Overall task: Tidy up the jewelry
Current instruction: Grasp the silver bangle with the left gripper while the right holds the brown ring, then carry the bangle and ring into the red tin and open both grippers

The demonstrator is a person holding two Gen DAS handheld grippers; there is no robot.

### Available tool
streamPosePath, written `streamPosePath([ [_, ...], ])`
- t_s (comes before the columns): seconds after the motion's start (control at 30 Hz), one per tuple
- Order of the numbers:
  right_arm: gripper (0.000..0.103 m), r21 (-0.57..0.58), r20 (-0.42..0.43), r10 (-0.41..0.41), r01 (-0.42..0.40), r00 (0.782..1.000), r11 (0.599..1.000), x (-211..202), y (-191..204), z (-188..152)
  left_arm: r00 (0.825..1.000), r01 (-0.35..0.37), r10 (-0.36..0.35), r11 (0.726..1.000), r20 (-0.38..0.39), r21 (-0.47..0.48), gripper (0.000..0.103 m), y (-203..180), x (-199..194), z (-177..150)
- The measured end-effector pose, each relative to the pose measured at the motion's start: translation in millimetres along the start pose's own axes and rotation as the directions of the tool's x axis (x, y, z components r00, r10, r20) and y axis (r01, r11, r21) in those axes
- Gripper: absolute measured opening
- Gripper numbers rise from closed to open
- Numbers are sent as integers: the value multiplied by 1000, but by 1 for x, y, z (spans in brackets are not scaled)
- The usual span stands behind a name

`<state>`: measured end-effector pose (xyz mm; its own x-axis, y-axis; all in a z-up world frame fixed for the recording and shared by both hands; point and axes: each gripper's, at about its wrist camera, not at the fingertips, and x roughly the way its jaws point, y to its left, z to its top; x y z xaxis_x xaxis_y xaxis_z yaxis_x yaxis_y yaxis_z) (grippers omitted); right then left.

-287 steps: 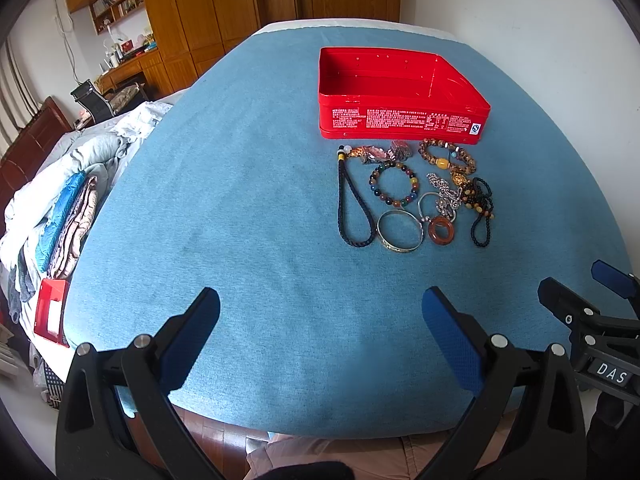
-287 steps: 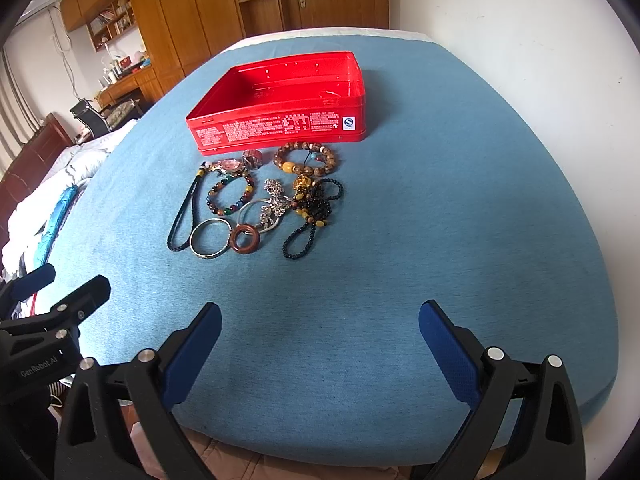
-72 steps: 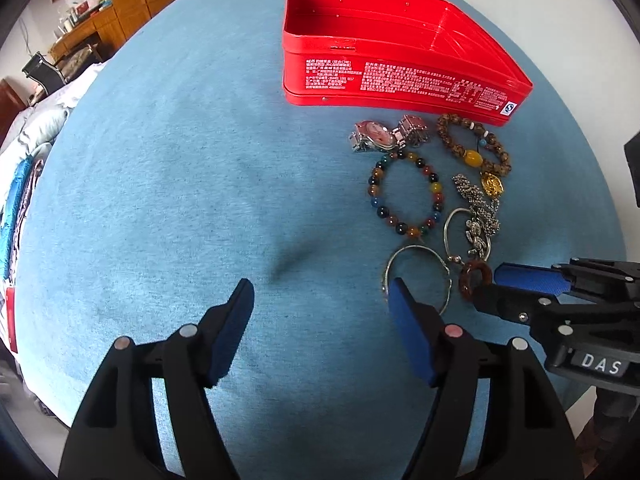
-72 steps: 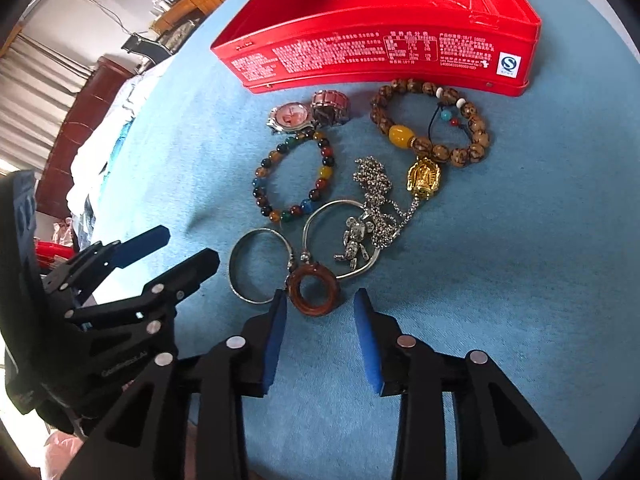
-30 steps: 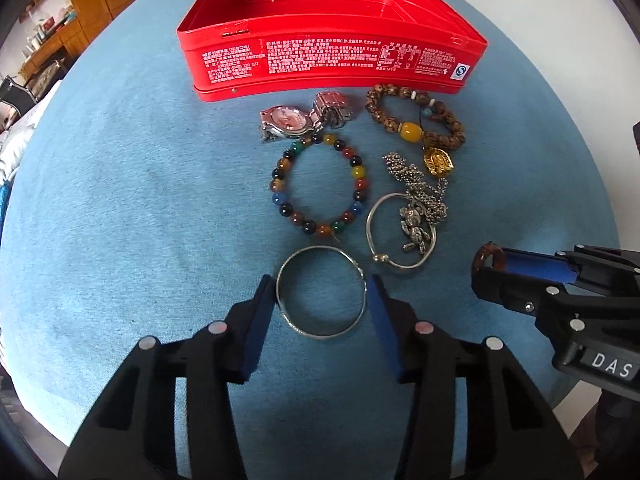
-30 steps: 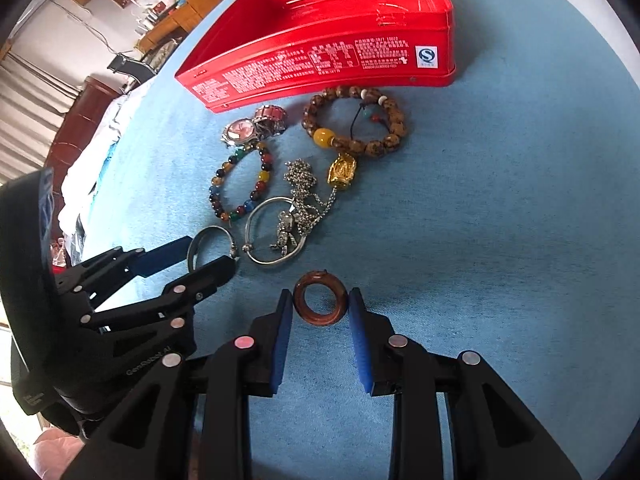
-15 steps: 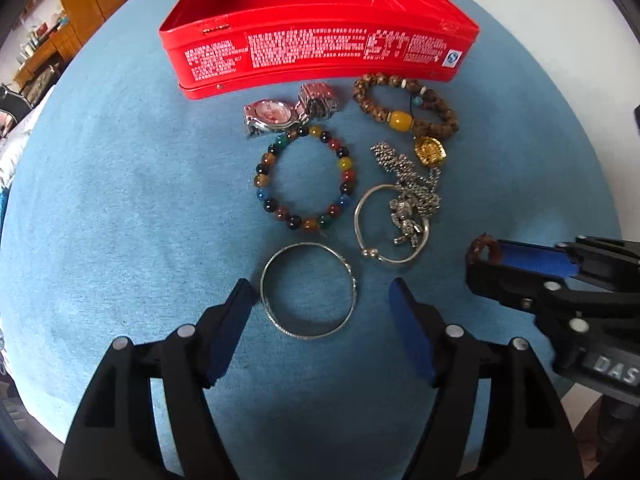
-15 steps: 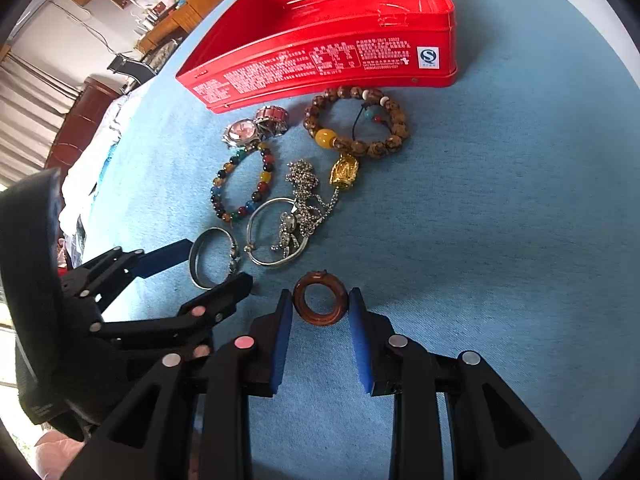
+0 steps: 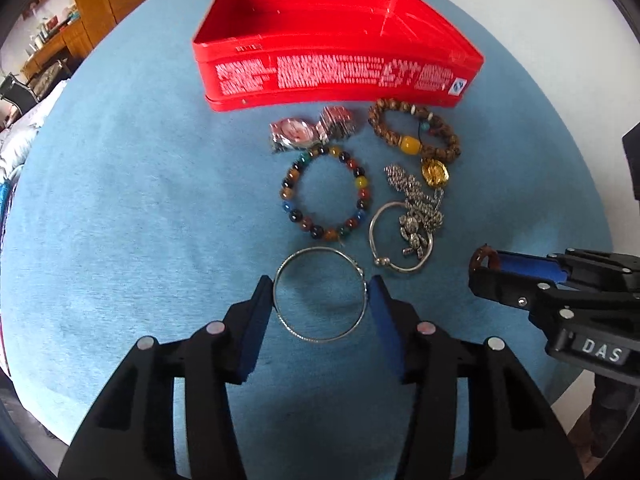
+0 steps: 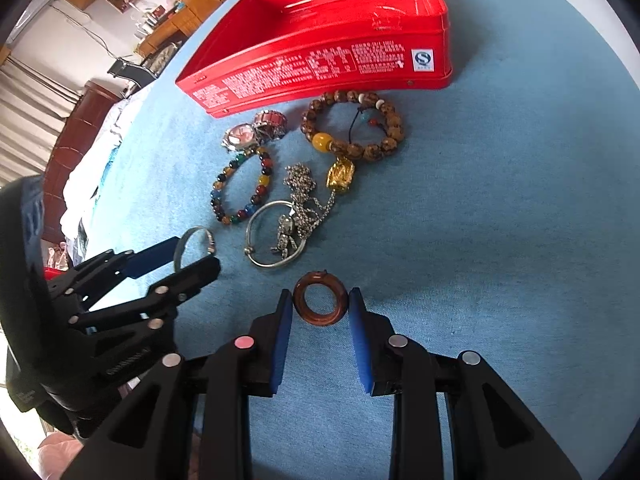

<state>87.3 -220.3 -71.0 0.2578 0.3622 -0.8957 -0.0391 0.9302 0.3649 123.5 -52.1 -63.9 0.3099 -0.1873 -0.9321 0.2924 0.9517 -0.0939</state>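
Left wrist view: your left claw (image 9: pixel 320 300) reaches low over the blue worktop (image 9: pixel 140 220), its pads pinching the silver bangle (image 9: pixel 320 294) on both sides (the red tin (image 9: pixel 332 76) sits open beyond the other jewelry).

Right wrist view: your right claw (image 10: pixel 321 306) points forward beside it, narrowed around the brown ring (image 10: pixel 320 305), pads touching its edges, near the silver bracelet (image 10: pixel 276 236).
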Motion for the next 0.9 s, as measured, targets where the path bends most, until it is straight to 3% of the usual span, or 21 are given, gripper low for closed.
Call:
streamPosePath([
  [0.6, 28, -40, 111, -5, 10, 994, 999, -41, 16, 25, 994, -3, 2, 1000, 105, 5, 48, 28, -44, 31],
  [0.9, 28, -47, 190, -12, 21, 982, 999, -65, 22, 56, 988, -7, 7, 1000, 157, -2, 48, 29, -54, 67],
])
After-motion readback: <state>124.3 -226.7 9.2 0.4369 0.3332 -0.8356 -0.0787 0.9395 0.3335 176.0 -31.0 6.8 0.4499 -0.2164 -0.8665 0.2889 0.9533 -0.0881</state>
